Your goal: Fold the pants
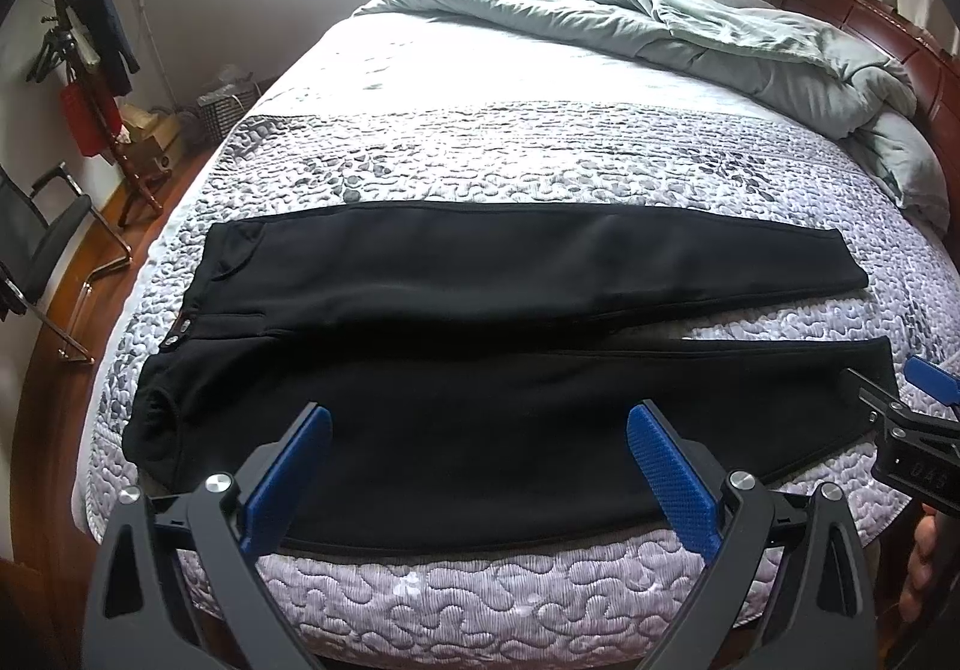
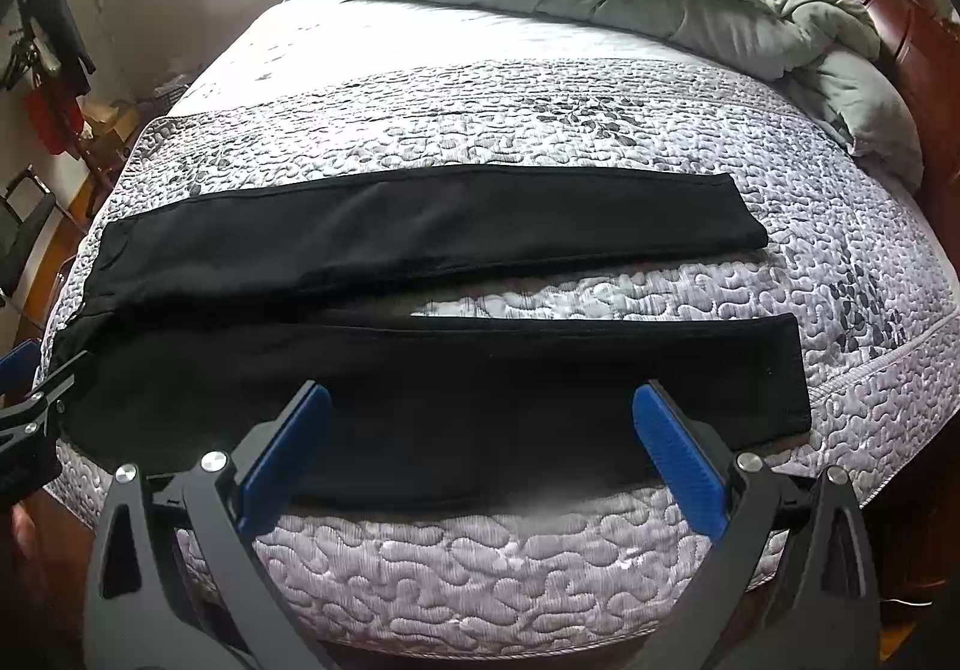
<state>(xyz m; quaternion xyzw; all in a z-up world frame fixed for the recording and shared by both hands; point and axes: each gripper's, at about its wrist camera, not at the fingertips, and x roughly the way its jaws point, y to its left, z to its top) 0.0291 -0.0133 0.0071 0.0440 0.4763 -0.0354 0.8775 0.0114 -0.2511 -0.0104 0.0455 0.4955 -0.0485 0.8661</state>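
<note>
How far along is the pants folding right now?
Done: the black pants lie spread flat on the quilted bed, legs apart, waist to the left. In hand: nothing; the left hand-held gripper and right hand-held gripper are both open above the near leg. Left: every fold, starting with laying one leg over the other.

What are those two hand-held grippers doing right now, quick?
Left hand-held gripper: open, holding nothing, above the pants.
Right hand-held gripper: open, holding nothing.

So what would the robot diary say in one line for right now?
step: before first fold | pants: flat on bed, legs apart | left gripper: open, empty | right gripper: open, empty
</note>
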